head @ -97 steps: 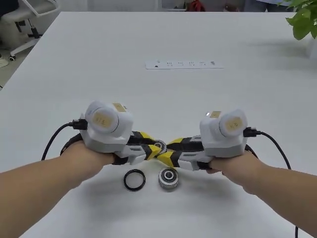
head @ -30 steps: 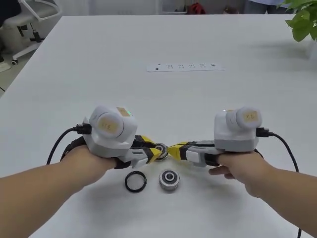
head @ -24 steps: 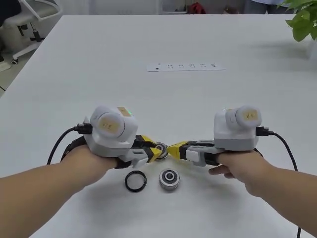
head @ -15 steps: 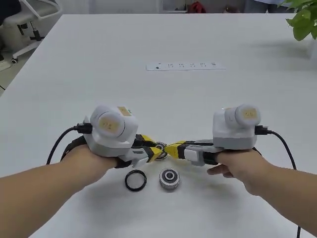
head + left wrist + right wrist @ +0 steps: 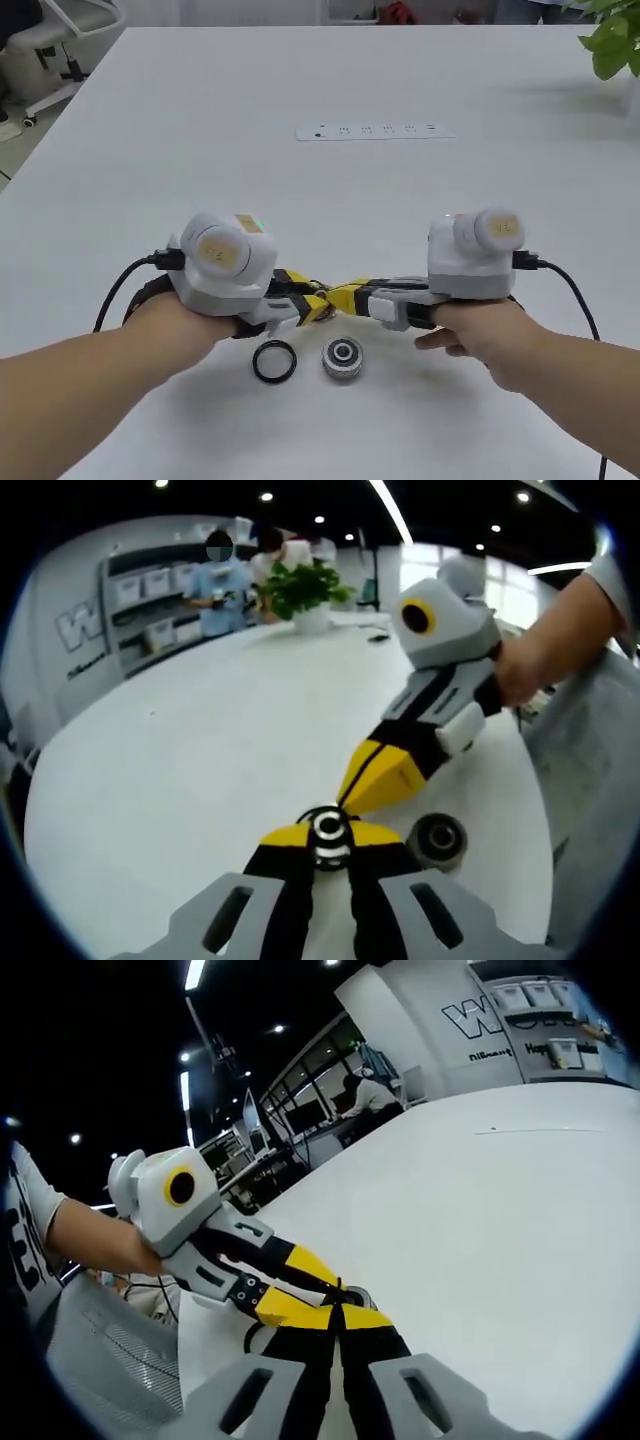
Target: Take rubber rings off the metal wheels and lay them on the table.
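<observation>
Head view: right gripper (image 5: 338, 294), jaws shut, has closed back in on the wheel (image 5: 328, 828) the left gripper (image 5: 320, 305) clamps. Stripping it looks about to begin.

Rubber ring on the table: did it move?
No. The rubber ring still lies just left of the loose metal wheel, same gap as earlier.
</observation>
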A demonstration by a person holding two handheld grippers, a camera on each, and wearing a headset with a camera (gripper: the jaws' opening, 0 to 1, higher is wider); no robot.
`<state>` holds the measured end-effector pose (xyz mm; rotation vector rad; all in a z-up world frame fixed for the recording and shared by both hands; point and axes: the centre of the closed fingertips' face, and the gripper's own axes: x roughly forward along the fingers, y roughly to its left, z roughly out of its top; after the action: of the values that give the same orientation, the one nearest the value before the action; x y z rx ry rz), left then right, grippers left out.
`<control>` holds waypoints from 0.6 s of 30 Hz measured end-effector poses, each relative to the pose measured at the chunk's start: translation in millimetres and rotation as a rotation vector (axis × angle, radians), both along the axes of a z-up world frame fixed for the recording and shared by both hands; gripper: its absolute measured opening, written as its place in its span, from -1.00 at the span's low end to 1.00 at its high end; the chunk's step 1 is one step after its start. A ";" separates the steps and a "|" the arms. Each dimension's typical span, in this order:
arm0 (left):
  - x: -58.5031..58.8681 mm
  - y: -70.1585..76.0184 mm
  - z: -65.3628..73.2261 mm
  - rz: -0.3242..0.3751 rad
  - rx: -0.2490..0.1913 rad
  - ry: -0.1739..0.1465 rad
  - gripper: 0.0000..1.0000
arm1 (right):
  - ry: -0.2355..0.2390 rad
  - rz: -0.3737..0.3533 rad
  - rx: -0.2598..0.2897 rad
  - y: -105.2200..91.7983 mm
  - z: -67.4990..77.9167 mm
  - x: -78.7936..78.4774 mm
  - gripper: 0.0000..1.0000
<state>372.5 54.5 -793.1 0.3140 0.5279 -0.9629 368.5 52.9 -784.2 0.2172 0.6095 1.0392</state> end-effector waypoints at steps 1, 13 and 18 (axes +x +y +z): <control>-0.1 -0.1 0.1 -0.001 0.000 0.002 -0.76 | 0.000 -0.001 0.000 -0.4 -0.2 0.1 -1.00; -0.3 -1.8 1.3 -0.046 0.026 -0.002 -0.73 | 0.001 -0.010 -0.002 -3.3 -1.6 1.7 -1.00; -2.0 -3.0 2.8 -0.064 0.039 -0.015 -0.71 | 0.003 -0.012 -0.002 -3.8 -2.1 1.7 -1.00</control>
<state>370.5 51.5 -790.4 0.3744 0.5258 -1.0123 370.2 49.1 -786.2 0.2204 0.6115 1.0268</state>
